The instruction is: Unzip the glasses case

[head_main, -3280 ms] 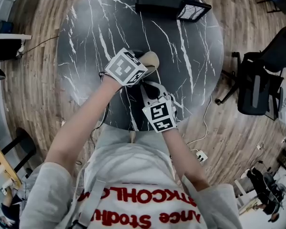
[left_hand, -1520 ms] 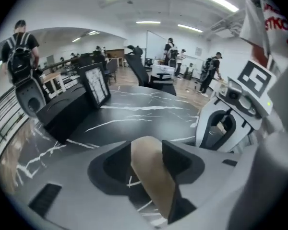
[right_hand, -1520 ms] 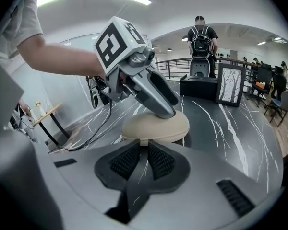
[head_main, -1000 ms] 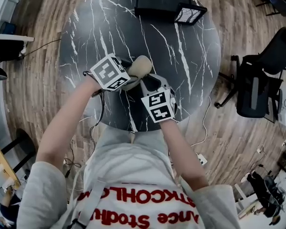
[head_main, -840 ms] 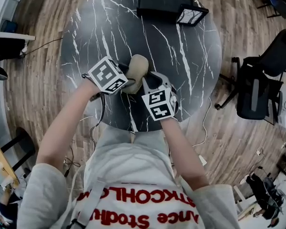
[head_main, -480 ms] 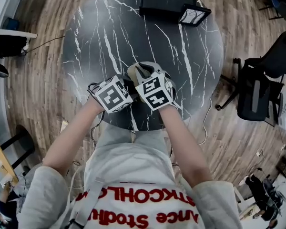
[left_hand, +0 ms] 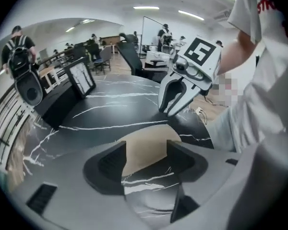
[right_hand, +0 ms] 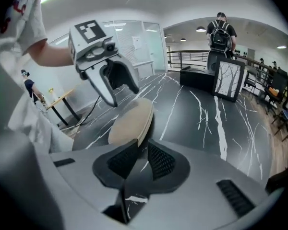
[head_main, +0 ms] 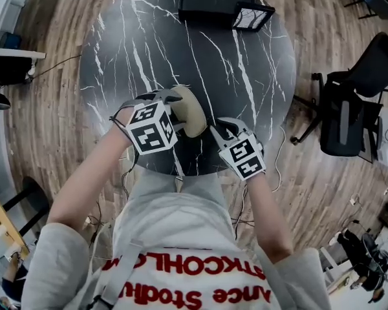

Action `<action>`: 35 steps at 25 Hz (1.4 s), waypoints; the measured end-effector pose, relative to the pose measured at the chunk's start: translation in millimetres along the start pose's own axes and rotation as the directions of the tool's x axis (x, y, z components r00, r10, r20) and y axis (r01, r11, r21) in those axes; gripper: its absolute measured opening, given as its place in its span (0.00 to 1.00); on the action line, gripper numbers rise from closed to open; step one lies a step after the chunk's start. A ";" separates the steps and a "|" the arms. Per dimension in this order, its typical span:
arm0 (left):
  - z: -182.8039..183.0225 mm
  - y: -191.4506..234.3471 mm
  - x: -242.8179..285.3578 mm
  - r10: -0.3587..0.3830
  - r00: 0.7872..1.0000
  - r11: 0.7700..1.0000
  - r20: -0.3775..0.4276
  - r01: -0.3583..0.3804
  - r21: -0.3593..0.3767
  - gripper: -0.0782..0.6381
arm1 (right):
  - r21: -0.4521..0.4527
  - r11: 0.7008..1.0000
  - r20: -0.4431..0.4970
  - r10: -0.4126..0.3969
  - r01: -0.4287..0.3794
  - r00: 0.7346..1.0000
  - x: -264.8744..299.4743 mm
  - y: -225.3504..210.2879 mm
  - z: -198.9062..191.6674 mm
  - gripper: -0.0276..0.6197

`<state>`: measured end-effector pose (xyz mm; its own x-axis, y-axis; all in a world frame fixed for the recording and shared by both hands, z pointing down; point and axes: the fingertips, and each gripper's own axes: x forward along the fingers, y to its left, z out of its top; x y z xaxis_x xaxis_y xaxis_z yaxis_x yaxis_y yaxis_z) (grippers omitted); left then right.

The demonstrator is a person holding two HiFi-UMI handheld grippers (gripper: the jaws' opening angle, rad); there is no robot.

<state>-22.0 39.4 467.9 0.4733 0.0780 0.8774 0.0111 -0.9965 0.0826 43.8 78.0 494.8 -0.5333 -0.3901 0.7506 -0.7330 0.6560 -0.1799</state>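
Observation:
The beige glasses case (head_main: 191, 112) lies on the black marble table (head_main: 246, 76), near its front edge. My left gripper (head_main: 176, 108) reaches it from the left. In the left gripper view the case (left_hand: 149, 131) fills the gap from pad to pad of my left gripper (left_hand: 147, 148), whose jaws have just been opening. My right gripper (head_main: 214, 127) hangs to the case's right, apart from it. In the right gripper view its jaws (right_hand: 142, 145) have just been opening and stand a little apart with only table between them. The case (right_hand: 129, 121) lies just ahead of them.
A black box (head_main: 210, 2) and a framed picture (head_main: 252, 17) stand at the table's far edge. An office chair (head_main: 352, 108) stands on the wooden floor to the right. Cables lie on the floor by the table's front edge.
My right gripper has pulled away from the case to the right and toward the table's front edge. My left gripper has rolled and shifted slightly, still at the case.

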 end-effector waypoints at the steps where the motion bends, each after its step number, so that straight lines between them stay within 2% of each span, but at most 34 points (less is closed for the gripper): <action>1: 3.9 -2.7 6.3 -0.013 1.000 0.998 -0.025 0.014 0.053 0.49 | -0.028 0.999 -0.010 0.015 -0.016 1.000 0.6 4.9 -6.0 0.16; 3: 8.9 -8.0 19.6 -0.025 0.997 0.985 -0.078 0.038 0.166 0.51 | -0.088 0.995 -0.020 0.039 -0.041 0.999 4.1 14.0 -11.6 0.16; 5: 9.9 -14.4 30.9 -0.042 0.992 0.962 -0.122 0.073 0.264 0.54 | -0.133 0.989 -0.028 0.056 -0.059 0.998 10.0 18.4 -13.7 0.16; 7: 9.4 -19.0 38.2 -0.079 0.986 0.946 -0.144 0.119 0.302 0.55 | -0.157 0.984 -0.048 0.074 -0.081 0.996 16.1 18.5 -16.8 0.16; 9: 9.2 -19.3 39.9 -0.130 0.982 0.945 -0.137 0.164 0.282 0.55 | -0.190 0.977 -0.062 0.088 -0.098 0.994 19.7 18.9 -18.0 0.16; 12: 9.6 -17.5 39.0 -0.196 0.978 0.946 -0.077 0.209 0.248 0.56 | -0.300 0.950 -0.064 0.071 -0.087 0.995 21.5 21.0 -16.4 0.17; 14: 11.0 -16.0 38.5 -0.216 0.975 0.944 -0.054 0.222 0.242 0.57 | -0.375 0.924 -0.067 0.058 -0.079 0.996 21.8 21.8 -16.5 0.16; 16: 11.5 -15.5 38.8 -0.219 0.974 0.942 -0.060 0.227 0.246 0.57 | -0.412 0.907 -0.071 0.060 -0.084 0.996 22.2 22.1 -16.5 0.16; 24: 12.0 -14.3 37.8 -0.211 0.975 0.941 -0.069 0.222 0.256 0.57 | -0.425 0.899 -0.112 0.066 -0.107 0.992 22.5 23.1 -19.7 0.18; 28: 11.5 -14.3 38.7 -0.215 0.973 0.941 -0.078 0.228 0.251 0.57 | -0.470 0.873 -0.126 0.085 -0.135 0.988 25.8 24.8 -20.5 0.18; 31: 11.8 -13.9 39.6 -0.217 0.973 0.941 -0.085 0.231 0.246 0.57 | -0.491 0.853 -0.133 0.128 -0.177 0.983 26.3 25.0 -21.3 0.18; 33: 11.6 -14.2 39.7 -0.219 0.972 0.942 -0.084 0.233 0.242 0.57 | -0.460 0.864 -0.123 0.166 -0.205 0.978 26.3 24.9 -21.3 0.18; 35: 11.6 -14.3 39.6 -0.220 0.972 0.943 -0.081 0.233 0.238 0.57 | -0.403 0.889 -0.100 0.195 -0.218 0.976 25.8 24.4 -21.6 0.17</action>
<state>6.8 56.4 496.0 0.3868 0.2972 0.8730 0.3307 -0.9284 0.1696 21.3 97.9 523.6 -0.6211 -0.1886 0.7607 -0.3644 0.9288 -0.0672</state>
